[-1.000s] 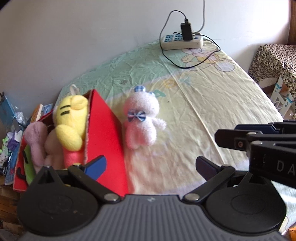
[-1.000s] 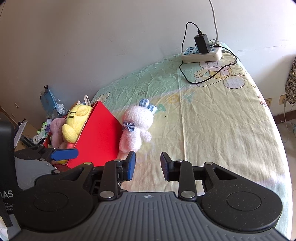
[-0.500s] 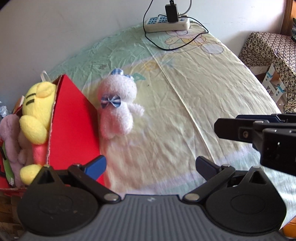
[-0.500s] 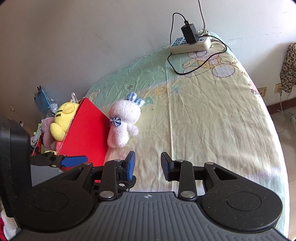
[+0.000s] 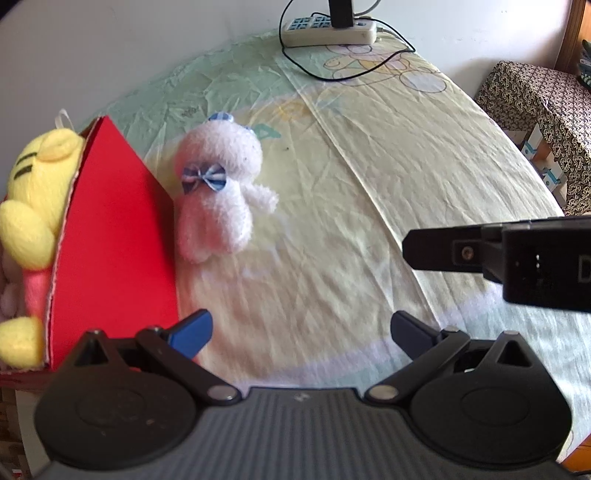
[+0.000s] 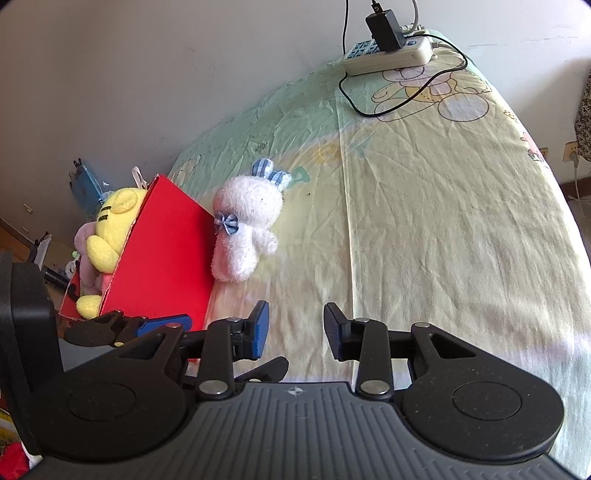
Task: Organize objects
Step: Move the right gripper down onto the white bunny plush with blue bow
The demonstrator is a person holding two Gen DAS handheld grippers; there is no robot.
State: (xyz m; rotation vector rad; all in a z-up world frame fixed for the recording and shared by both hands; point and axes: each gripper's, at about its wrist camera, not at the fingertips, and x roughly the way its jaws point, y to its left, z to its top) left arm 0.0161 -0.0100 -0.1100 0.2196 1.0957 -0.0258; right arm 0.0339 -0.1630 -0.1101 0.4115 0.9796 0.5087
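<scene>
A white plush rabbit (image 5: 216, 195) with a blue bow lies on the bed sheet, against the outside of a red box (image 5: 110, 236); it also shows in the right wrist view (image 6: 245, 229). The red box (image 6: 166, 254) holds a yellow plush (image 5: 33, 192) (image 6: 110, 225) and a pink plush (image 6: 84, 254). My left gripper (image 5: 299, 328) is wide open and empty, a short way in front of the rabbit. My right gripper (image 6: 295, 328) is open and empty above the sheet, right of the box.
A white power strip (image 5: 328, 31) (image 6: 388, 55) with a black charger and cable lies at the bed's far end by the wall. A patterned covered stand (image 5: 535, 110) is past the bed's right edge. Clutter (image 6: 85, 184) sits left of the box.
Both grippers have moved forward towards the rabbit, which looks larger and nearer. The left view has swung right, so the box sits further left. Both jaws stay open.
</scene>
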